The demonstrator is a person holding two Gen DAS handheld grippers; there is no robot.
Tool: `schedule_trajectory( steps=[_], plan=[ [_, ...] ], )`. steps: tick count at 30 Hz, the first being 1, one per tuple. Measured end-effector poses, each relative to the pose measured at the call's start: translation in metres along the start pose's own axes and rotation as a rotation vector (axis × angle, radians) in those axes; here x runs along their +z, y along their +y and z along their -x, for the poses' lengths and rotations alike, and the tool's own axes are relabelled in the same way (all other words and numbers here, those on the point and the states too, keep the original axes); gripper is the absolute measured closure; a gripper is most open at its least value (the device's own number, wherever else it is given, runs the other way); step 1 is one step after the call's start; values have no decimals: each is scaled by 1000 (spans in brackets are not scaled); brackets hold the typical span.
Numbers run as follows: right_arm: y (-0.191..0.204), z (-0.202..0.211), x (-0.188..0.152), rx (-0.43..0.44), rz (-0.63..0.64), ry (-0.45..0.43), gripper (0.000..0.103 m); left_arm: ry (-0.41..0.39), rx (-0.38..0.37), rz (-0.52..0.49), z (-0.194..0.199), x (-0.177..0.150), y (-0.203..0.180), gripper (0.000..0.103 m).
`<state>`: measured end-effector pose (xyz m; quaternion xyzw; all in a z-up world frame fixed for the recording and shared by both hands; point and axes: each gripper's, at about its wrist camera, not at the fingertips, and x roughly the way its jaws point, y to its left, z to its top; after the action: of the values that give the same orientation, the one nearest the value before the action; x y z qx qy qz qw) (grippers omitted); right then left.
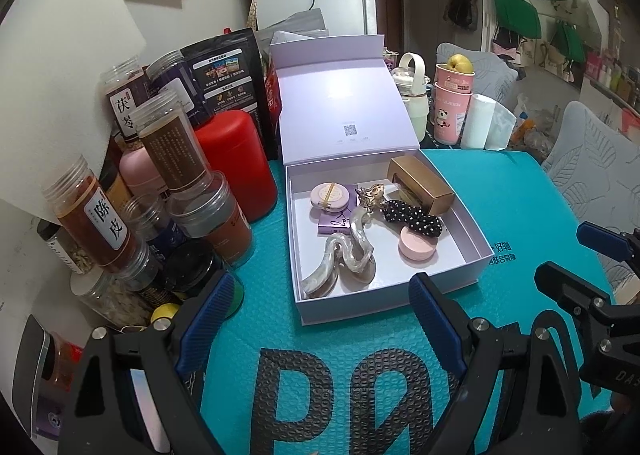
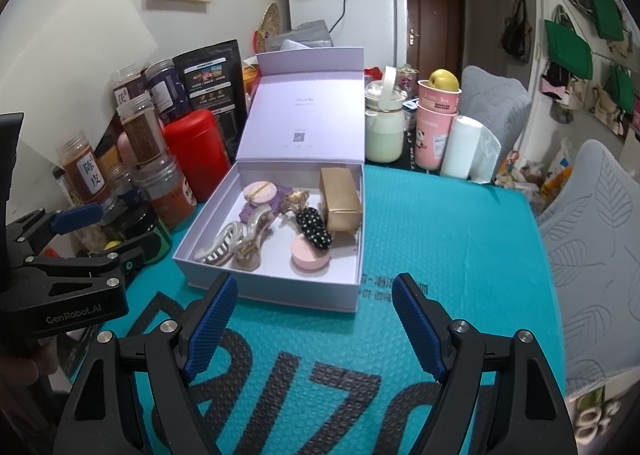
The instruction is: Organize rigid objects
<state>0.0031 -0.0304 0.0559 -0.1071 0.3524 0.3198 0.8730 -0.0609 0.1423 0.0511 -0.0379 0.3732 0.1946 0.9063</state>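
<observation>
While flat, carton [image 2: 341,195] along box [image 2: 280,291] wall

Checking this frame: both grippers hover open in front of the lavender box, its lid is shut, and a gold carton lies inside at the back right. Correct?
One thing is wrong: the lid is not shut. It stands open, upright behind the box, as the right wrist view shows. The rest holds: left gripper and right gripper are open and empty, and the gold carton lies at the back right.
</observation>
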Motion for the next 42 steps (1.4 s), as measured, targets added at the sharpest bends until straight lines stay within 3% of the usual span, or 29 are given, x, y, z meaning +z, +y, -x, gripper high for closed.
schedule_trajectory(
  steps=[42],
  plan=[
    [3, -3, -4, -9, 0, 16, 23, 3, 0, -7, 4, -3, 0, 13]
  ],
)
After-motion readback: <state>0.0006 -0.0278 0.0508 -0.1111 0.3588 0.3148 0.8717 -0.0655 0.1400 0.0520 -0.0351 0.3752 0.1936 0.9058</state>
